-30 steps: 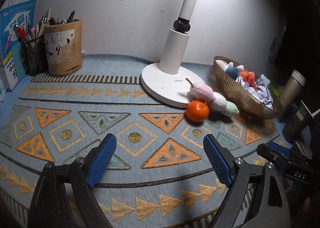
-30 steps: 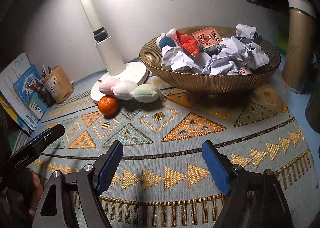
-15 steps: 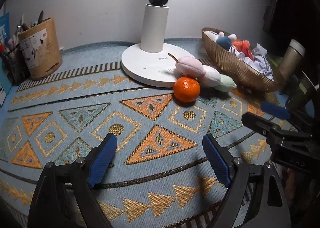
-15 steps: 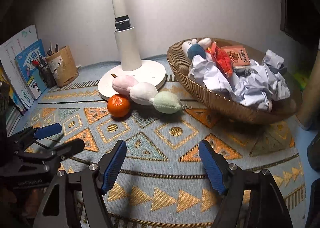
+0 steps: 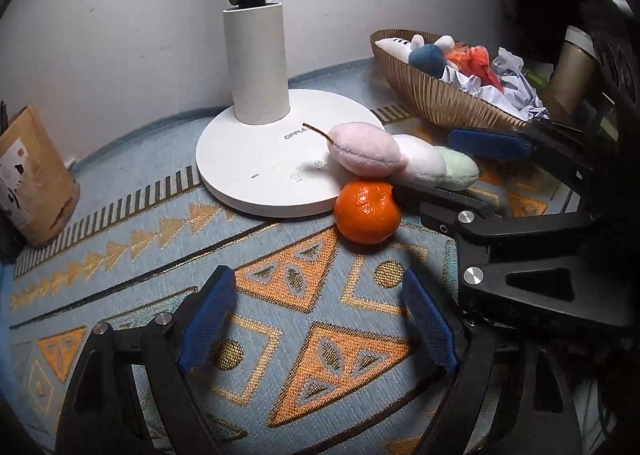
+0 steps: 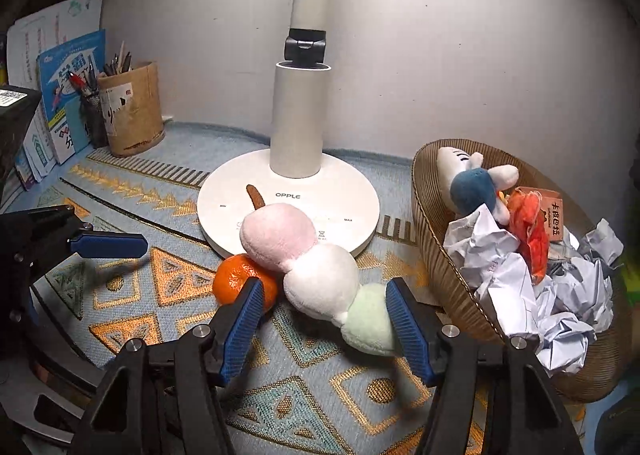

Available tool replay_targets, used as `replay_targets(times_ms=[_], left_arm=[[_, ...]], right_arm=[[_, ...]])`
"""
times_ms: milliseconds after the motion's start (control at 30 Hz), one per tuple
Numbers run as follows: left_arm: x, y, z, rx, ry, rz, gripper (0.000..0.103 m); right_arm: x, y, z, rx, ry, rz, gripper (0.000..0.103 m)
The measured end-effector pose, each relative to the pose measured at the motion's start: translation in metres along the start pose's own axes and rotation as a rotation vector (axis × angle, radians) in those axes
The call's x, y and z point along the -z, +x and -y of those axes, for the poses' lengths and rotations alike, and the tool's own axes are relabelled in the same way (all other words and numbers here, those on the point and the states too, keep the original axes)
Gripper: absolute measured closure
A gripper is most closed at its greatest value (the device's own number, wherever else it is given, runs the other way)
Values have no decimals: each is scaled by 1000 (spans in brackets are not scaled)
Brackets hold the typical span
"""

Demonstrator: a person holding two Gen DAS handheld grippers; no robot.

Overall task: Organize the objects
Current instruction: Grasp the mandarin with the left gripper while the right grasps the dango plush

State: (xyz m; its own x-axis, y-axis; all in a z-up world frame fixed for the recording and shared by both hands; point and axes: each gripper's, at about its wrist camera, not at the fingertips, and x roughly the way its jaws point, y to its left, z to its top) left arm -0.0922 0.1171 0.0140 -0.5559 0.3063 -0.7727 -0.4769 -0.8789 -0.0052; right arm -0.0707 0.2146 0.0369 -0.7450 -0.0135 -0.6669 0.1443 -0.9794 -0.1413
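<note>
A plush skewer of three balls, pink, white and green point(image 6: 316, 275), lies on the patterned mat, its pink end resting on the white lamp base point(image 6: 288, 195). A tangerine point(image 6: 232, 283) sits against it. My right gripper point(image 6: 324, 285) straddles the white and green balls; its jaws are closing. The right pad is at the green ball and the left pad stands clear beside the tangerine. My left gripper point(image 5: 320, 319) hovers open over bare mat, a little short of the tangerine point(image 5: 367, 211) and the plush skewer point(image 5: 400, 159).
A ribbed golden basket point(image 6: 432, 255) at the right holds crumpled paper, a small plush and a snack packet. A brown pen holder point(image 6: 132, 111) and books point(image 6: 68, 95) stand at the back left. A tan flask point(image 5: 572, 71) stands behind the basket.
Both grippers moved in toward the lamp base and rolled. The right jaws narrowed and now sit around the plush skewer's green end. The left gripper came nearer the tangerine.
</note>
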Motion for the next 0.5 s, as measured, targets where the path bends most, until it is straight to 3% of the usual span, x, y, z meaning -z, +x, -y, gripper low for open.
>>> replay_targets(times_ms=[100, 133, 200, 267, 367, 433, 467, 500], left_arm=[[-2, 3, 3, 4, 9, -6, 21], [-3, 2, 4, 6, 8, 6, 21], [-5, 0, 5, 8, 3, 20, 21], [-7, -1, 6, 7, -10, 32, 21], [-14, 3, 9, 8, -28, 36, 24], [-23, 12, 9, 17, -52, 23, 32], [-27, 16, 11, 15, -61, 14, 41], [-30, 18, 12, 17, -76, 2, 42]], right_arm=[[1, 1, 6, -9, 37, -34, 47], [2, 1, 11, -29, 81, -52, 59], [3, -4, 20, -69, 162, -53, 63], [4, -13, 26, -108, 227, -55, 77], [8, -26, 36, -165, 308, -46, 77], [15, -30, 42, -231, 337, -42, 77], [18, -31, 46, -241, 355, -40, 77], [23, -33, 50, -265, 373, -39, 77]])
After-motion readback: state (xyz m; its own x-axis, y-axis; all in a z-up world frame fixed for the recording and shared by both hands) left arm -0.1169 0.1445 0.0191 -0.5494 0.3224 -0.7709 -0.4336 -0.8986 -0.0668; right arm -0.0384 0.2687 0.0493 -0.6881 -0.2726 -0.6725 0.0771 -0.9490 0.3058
